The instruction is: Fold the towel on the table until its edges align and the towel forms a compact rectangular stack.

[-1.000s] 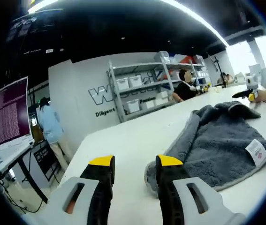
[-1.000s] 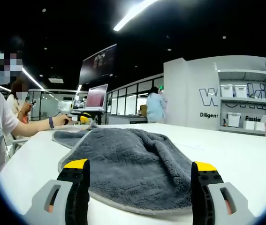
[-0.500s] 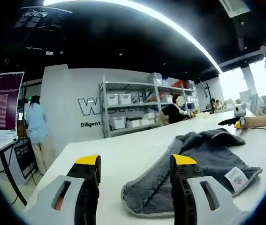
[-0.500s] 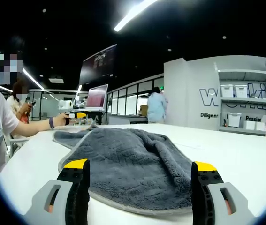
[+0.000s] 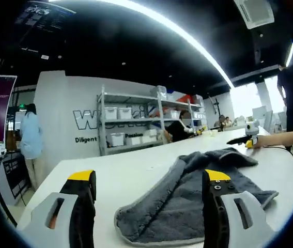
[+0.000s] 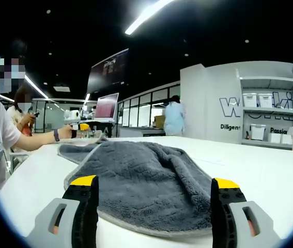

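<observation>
Left gripper (image 5: 149, 178), jaws spread wide and holding nothing, low over the white table (image 5: 136, 168) with a rumpled corner of the grey towel (image 5: 187, 206) lying between its yellow-tipped jaws. Right gripper (image 6: 154, 186), jaws likewise wide apart and empty, facing the towel (image 6: 141, 181), which lies loosely bunched on the table (image 6: 270, 170) just ahead, its near hem between the jaws
</observation>
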A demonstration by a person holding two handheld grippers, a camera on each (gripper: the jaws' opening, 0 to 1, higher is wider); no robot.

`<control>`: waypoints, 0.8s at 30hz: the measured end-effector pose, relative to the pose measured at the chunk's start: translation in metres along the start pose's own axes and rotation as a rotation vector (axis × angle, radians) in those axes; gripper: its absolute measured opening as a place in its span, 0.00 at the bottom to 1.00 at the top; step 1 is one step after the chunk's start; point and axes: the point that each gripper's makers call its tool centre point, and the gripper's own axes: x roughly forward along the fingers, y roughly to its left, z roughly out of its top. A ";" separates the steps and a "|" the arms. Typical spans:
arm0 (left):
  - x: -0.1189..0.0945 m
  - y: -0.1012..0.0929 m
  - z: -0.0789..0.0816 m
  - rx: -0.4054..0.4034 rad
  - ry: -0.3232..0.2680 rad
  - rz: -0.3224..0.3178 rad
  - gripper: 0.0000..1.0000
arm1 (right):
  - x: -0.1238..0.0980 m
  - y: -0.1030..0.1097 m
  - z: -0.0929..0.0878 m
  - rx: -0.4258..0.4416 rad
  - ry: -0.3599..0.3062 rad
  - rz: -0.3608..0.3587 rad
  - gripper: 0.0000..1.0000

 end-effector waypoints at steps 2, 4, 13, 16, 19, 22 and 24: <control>0.002 -0.003 -0.004 -0.013 0.019 -0.017 0.88 | 0.000 0.000 0.000 0.001 -0.001 -0.001 0.91; 0.005 -0.002 -0.009 -0.029 0.042 -0.021 0.92 | 0.000 0.001 0.000 0.001 -0.001 -0.001 0.91; 0.007 -0.016 -0.014 -0.049 0.063 -0.065 0.98 | 0.000 -0.001 0.000 0.003 0.000 -0.003 0.92; 0.008 -0.019 -0.017 -0.048 0.076 -0.084 0.99 | 0.000 -0.002 0.000 0.004 0.000 -0.004 0.93; 0.009 -0.023 -0.020 -0.040 0.090 -0.093 0.99 | 0.000 -0.003 0.000 0.005 0.000 -0.005 0.94; 0.010 -0.026 -0.023 -0.036 0.102 -0.108 0.99 | 0.000 -0.003 0.001 0.008 -0.002 -0.008 0.95; 0.011 -0.028 -0.025 -0.039 0.116 -0.116 0.99 | 0.000 -0.003 0.001 0.011 -0.005 -0.010 0.96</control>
